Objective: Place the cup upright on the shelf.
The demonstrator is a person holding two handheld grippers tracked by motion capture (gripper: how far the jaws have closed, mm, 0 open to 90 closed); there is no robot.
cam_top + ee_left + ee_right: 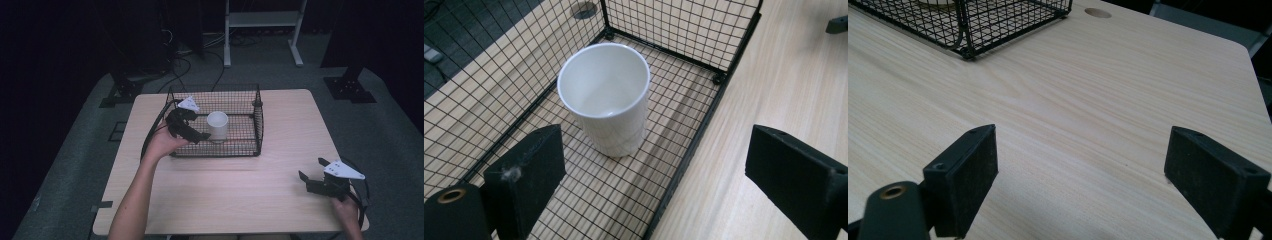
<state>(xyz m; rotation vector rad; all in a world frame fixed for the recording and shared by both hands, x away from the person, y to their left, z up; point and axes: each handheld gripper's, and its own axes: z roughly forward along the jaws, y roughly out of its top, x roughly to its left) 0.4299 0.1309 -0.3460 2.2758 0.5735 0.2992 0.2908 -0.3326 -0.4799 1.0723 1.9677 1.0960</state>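
The left gripper [192,125] hangs over the near left corner of the black wire basket [257,120], its jaws spread wide with nothing between them; in the left gripper view one jaw sits above the basket's mesh floor and the other out past the basket's low edge, over bare wood. Just ahead of it stands a white cup [217,125], upright and empty, on the basket floor towards the left half, clear of both jaws and of the wire walls. The basket itself rests on the far middle of the pale wooden bench [280,165]. Well apart, at the near right corner of the bench, the right gripper [312,172] is held low over the wood, jaws likewise wide apart and holding nothing, pointing towards the basket, whose corner shows at the top of the right gripper view.
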